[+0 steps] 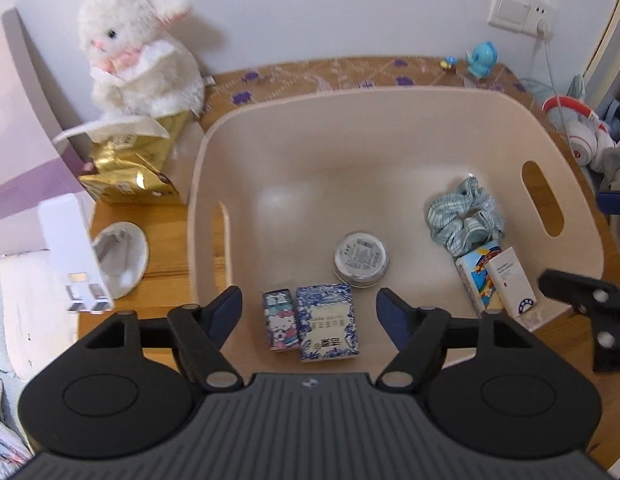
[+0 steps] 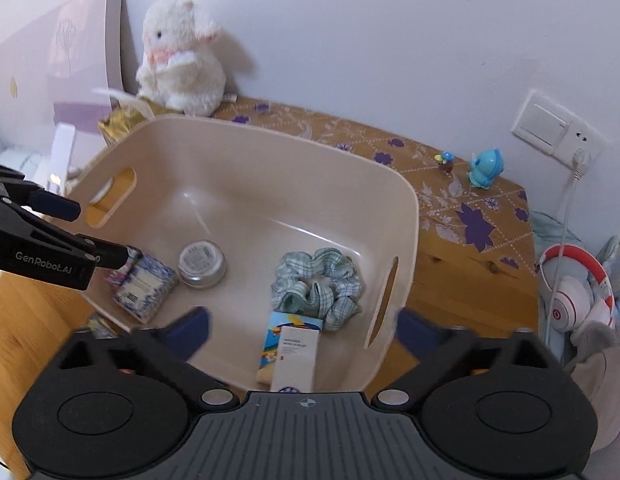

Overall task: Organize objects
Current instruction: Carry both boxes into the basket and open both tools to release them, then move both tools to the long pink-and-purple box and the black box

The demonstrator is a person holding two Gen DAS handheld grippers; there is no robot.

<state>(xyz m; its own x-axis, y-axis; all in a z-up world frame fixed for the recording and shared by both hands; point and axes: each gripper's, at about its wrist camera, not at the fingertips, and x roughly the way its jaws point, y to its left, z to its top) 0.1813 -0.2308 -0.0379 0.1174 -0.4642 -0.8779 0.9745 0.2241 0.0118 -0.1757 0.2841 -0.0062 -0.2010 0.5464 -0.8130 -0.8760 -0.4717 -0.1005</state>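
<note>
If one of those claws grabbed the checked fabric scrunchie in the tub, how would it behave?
The scrunchie looks soft and ruffled, so it would probably squash flat and droop. It seems light. Lying crumpled in the tub, it shouldn't roll or break.

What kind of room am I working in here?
Probably a bedroom, at a bedside cabinet: a plush bunny sits against the wall, headphones lie on bedding beside it, and a beige storage bin holds small personal items like a scrunchie.
</note>
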